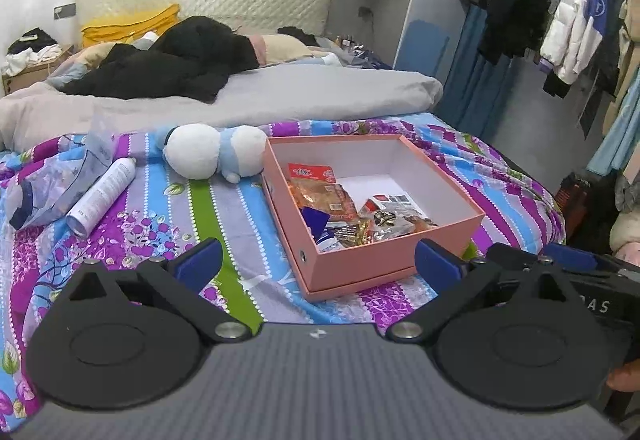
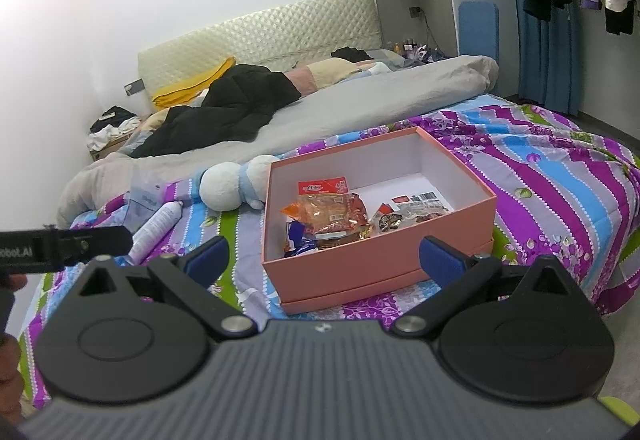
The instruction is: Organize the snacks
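Note:
An open pink box (image 1: 356, 260) (image 2: 348, 264) stands on the striped flowered bedspread. Several snack packets lie inside it: an orange-red packet (image 1: 324, 192) (image 2: 328, 212), a blue one (image 1: 316, 218) (image 2: 296, 234) and clear packets with dark snacks (image 1: 394, 218) (image 2: 400, 216). My left gripper (image 1: 318, 264) is open and empty, just short of the box's near wall. My right gripper (image 2: 322, 260) is open and empty, also just short of the box. The right gripper's body shows at the right edge of the left wrist view (image 1: 592, 292).
A white and blue plush toy (image 1: 216, 152) (image 2: 236, 184) lies left of the box. A white spray can (image 1: 102, 196) (image 2: 158, 226) and a clear plastic bag (image 1: 60, 176) lie further left. A grey quilt (image 1: 280, 92) and black clothes cover the bed behind. Hanging clothes (image 1: 568, 20) are at right.

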`<state>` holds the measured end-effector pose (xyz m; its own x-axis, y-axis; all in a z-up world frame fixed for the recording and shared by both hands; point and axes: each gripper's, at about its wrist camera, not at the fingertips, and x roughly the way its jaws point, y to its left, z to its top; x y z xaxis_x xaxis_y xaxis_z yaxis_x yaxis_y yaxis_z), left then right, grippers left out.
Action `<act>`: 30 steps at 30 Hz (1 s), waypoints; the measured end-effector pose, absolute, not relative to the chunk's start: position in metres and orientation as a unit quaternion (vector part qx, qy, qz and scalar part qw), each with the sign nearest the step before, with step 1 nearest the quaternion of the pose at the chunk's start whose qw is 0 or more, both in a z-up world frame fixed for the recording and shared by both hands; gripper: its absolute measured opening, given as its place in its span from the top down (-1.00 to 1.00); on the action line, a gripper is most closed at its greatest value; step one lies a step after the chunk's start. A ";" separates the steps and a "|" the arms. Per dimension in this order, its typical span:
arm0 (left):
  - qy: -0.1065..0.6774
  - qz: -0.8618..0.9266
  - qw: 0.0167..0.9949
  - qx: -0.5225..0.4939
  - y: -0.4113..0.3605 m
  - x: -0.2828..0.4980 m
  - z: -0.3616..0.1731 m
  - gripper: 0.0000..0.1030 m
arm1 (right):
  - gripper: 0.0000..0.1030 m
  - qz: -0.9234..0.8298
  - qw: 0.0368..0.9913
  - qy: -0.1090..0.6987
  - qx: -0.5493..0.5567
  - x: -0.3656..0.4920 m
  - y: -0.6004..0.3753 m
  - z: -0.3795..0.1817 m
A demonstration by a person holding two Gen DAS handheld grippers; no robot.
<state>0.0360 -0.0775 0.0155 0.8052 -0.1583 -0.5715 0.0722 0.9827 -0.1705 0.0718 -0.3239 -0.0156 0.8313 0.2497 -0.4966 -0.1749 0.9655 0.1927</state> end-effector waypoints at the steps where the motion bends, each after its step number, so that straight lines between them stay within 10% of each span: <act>1: 0.305 -0.061 0.948 -0.070 -0.078 0.036 0.015 -1.00 | -1.00 0.112 0.955 0.267 0.069 0.072 -0.323 -0.016; 30: 0.301 -0.050 0.949 -0.081 -0.068 0.029 0.021 -1.00 | -1.00 0.114 0.959 0.255 0.057 0.068 -0.315 -0.008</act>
